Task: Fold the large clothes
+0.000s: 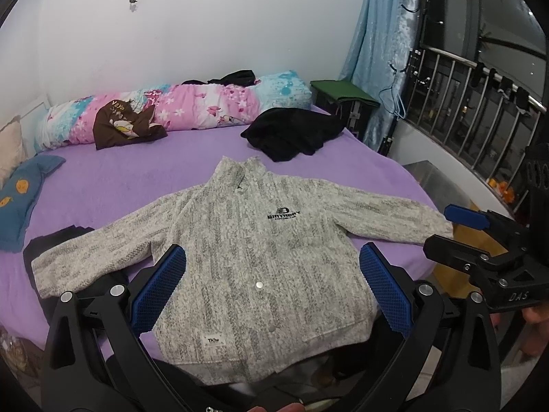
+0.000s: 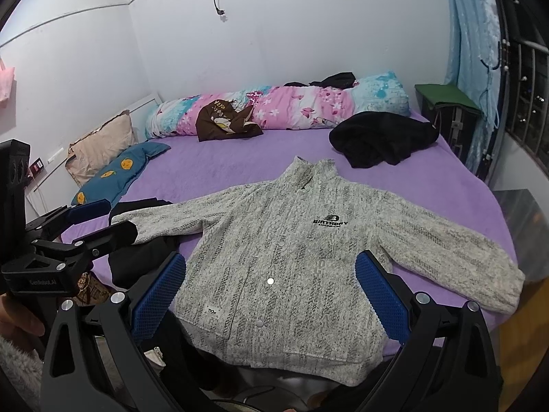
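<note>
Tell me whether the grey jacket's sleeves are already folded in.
No. Both sleeves of the grey jacket lie spread outward on the purple bed.

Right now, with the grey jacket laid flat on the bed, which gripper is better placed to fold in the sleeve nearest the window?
Probably the right gripper: it is open and hovers right beside that sleeve's cuff. The left gripper, also open, sits over the grey jacket hem.
</note>
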A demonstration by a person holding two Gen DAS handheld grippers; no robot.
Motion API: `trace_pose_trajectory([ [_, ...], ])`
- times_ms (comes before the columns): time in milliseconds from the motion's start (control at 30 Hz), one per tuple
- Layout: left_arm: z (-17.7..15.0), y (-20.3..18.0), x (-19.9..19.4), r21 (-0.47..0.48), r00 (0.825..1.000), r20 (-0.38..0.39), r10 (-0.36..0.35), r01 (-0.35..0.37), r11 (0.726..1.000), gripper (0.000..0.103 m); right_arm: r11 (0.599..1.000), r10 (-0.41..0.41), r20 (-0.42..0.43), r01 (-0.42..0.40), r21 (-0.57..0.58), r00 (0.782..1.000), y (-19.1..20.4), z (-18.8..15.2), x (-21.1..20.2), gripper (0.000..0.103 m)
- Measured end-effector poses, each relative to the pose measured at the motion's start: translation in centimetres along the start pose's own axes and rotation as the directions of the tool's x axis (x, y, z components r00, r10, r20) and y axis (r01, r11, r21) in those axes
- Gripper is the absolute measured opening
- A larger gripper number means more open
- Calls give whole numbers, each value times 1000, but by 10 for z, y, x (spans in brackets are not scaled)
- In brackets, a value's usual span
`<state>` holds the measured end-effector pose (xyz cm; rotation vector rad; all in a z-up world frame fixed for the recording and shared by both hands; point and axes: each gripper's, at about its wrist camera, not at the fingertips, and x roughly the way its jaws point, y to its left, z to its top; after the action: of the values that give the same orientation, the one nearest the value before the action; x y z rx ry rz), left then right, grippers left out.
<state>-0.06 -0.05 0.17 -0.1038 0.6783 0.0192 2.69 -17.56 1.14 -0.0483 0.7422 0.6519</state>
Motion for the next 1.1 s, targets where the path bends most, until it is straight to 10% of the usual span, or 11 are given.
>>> trace_pose_trajectory([
  [1100, 1, 8, -1, -6, 1000, -8, -2, 2, 1000, 97, 1000, -6, 9, 6, -21, 1000, 9, -1, 3, 97],
])
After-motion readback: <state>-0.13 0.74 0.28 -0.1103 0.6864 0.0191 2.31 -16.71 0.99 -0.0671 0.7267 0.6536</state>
